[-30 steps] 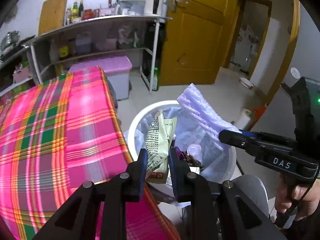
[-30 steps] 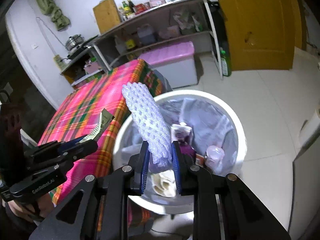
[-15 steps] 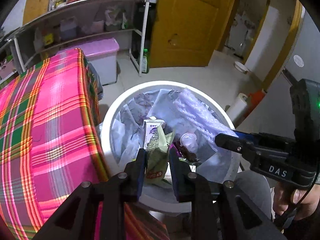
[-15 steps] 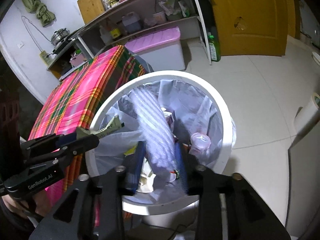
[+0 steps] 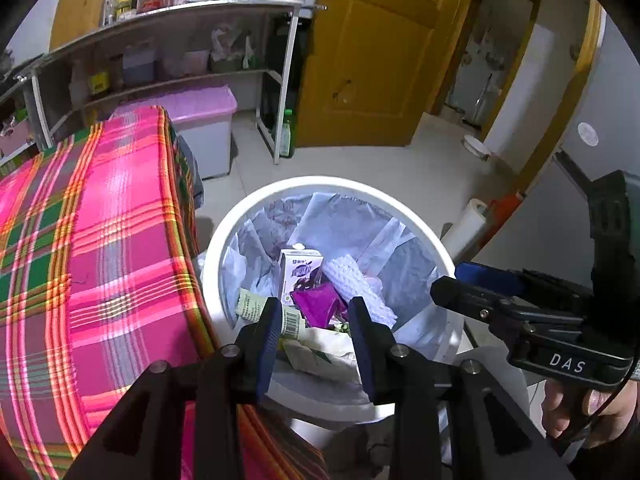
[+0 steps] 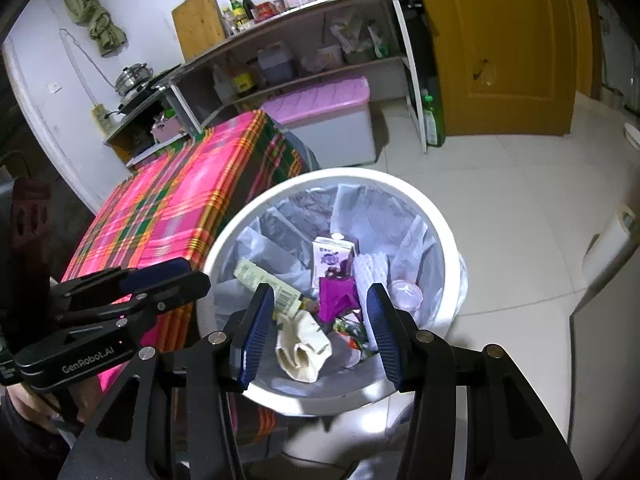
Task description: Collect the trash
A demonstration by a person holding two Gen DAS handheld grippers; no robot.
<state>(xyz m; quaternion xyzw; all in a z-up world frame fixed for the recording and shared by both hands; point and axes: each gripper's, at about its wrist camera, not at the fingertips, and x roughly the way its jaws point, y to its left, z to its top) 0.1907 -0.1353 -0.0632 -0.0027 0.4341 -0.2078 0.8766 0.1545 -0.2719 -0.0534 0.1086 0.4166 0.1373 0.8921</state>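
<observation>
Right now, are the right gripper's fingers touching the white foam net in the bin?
Apart. In the right wrist view, the opening right gripper holds nothing; the white foam net lies below, inside the bin.

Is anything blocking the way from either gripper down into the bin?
Nothing visible. Both the left gripper and right gripper are opening, empty, right above the open bin; the wrapper and foam net lie inside.

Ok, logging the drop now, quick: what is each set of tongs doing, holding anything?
Left tongs: opening, nothing between the jaws, over the trash bin.
Right tongs: opening, nothing held, over the same bin.
</observation>
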